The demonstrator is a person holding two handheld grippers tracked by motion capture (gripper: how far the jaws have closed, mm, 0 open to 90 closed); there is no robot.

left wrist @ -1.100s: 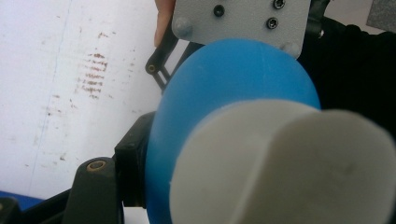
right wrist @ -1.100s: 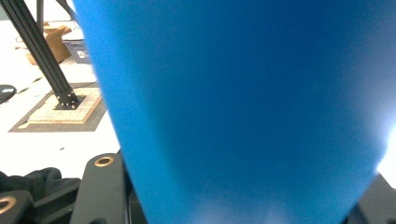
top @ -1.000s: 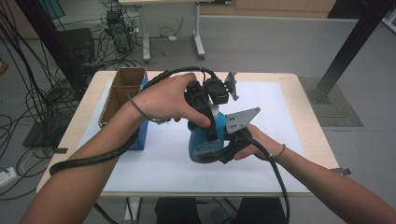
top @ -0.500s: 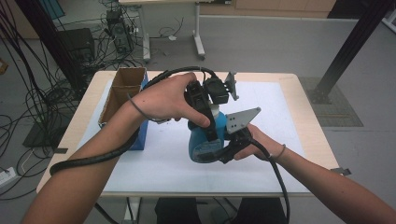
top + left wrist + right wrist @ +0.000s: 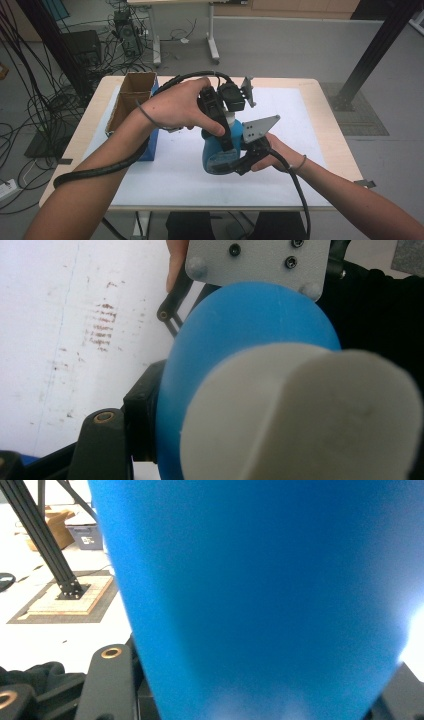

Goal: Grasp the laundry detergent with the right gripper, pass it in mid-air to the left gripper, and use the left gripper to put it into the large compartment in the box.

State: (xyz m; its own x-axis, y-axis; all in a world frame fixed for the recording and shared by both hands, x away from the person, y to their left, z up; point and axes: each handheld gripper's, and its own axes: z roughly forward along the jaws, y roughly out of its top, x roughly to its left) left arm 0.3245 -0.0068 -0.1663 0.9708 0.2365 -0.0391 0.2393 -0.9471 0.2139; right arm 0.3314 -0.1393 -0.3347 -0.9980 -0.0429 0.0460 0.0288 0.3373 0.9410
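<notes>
The right gripper (image 5: 239, 161) is clamped on the lower body of the blue bottle (image 5: 216, 152), its black jaws pressing the sides from the person's side of the table; in the right gripper view the bottle (image 5: 260, 595) stands close between those jaws. The right hand (image 5: 280, 155) grasps this gripper just right of the bottle, and the grey plate (image 5: 258, 129) on top of it stands up beside the bottle's shoulder.

The left gripper (image 5: 222, 131) comes down on the bottle from above, clenched at the white cap (image 5: 230, 119) on the bottle's neck. In the left gripper view the cap (image 5: 305, 415) lies right before the camera with the bottle's blue shoulder (image 5: 240, 335) behind it, and one black jaw hugs the bottle's side; the pads themselves are hidden by the cap. The left hand (image 5: 175, 105) wraps this gripper left of the bottle, and its thick black cable (image 5: 100, 170) trails back along the forearm.

The bottle stands upright on the white mat (image 5: 310, 120), about the middle of it. The mat covers most of the wooden table (image 5: 330, 115). Left of the bottle, at the mat's edge, stands an open cardboard box (image 5: 132, 95) with a blue thing against its near side.
</notes>
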